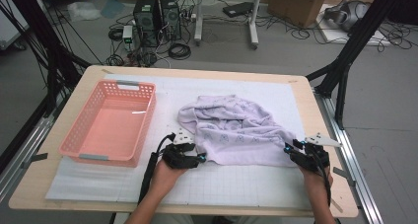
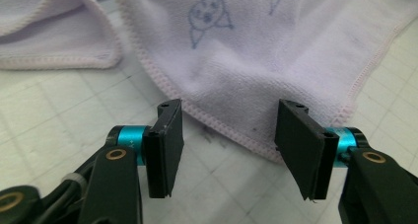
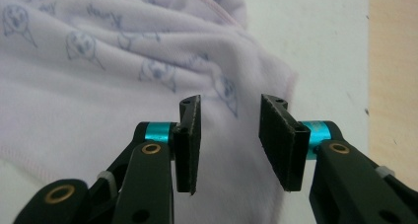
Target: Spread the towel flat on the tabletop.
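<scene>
Lilac towel (image 1: 236,130) is lying crumpled at centre frame, right of the pink basket (image 1: 109,123). Left gripper (image 1: 199,157) is standing spread at its lower-left hem; right gripper (image 1: 291,150) is spread at its lower-right corner, pinching nothing.

Probably a lab: computer towers (image 1: 157,17), floor cables (image 1: 180,50)

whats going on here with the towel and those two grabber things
A person at a table holds a pair of tongs in each hand over a crumpled lilac towel printed with small faces. The left tongs stand open at the towel's near hem, nothing pinched. The right tongs are open too, over the towel's right end. An empty pink basket sits to the left on the white mat.
</scene>
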`<state>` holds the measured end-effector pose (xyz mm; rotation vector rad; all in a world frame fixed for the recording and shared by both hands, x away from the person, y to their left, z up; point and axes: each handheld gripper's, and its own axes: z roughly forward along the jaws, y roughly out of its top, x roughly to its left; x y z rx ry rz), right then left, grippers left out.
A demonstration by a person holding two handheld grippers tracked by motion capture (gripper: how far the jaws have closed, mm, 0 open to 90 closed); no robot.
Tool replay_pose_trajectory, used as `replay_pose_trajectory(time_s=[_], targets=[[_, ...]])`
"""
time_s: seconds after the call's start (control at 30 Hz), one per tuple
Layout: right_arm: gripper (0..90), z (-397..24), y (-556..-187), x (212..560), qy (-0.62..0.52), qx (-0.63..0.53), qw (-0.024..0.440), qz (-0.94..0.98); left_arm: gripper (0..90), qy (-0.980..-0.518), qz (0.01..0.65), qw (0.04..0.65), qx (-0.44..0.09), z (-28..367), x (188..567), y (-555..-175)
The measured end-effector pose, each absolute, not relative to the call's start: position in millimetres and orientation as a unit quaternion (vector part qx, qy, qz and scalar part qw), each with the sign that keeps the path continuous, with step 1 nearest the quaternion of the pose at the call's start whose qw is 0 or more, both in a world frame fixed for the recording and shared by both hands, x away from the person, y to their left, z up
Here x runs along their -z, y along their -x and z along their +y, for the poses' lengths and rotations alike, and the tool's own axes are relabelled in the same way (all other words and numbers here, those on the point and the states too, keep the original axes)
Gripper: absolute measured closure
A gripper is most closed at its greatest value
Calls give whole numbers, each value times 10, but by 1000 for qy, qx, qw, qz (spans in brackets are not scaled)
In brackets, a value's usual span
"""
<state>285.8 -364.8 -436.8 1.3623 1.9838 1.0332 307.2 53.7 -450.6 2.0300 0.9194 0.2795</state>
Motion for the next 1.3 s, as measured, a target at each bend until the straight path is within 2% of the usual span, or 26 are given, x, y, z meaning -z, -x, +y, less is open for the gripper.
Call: replay_pose_trajectory(time_s=[0.07,0.13,0.17,0.27,0.3,0.53,0.6,0.7,0.77,1.0,1.3], targets=[[597,-3678,-2788,4383,-508,-381,257,729,443,-819,365,423,-133,497,4507,-3045],[590,-3689,-2708,4399,-512,-376,255,729,506,-823,358,410,-162,455,4507,-3002],[588,-3694,-2670,4414,-511,-372,254,732,552,-825,353,412,-160,442,4503,-2988],[583,-3669,-2573,4479,-517,-358,246,738,822,-829,342,419,-145,407,4501,-2948],[584,-3657,-2553,4502,-516,-351,248,741,860,-828,343,418,-148,403,4500,-2935],[590,-3606,-2532,4507,-520,-344,255,739,873,-822,355,422,-142,609,4491,-2866],[655,-3611,-2534,4507,-516,-350,245,742,873,-817,361,429,-138,700,4483,-2848],[858,-3602,-2523,4505,-507,-361,230,748,873,-809,365,443,-127,809,4473,-2797],[873,-3576,-2504,4502,-501,-357,233,754,873,-808,363,447,-125,839,4460,-2750],[881,-3544,-2299,4459,-486,-358,198,772,873,-801,359,462,-126,978,4431,-2528],[881,-3491,-1933,4444,-458,-366,174,791,873,-796,363,474,-97,1159,4519,-2297]])
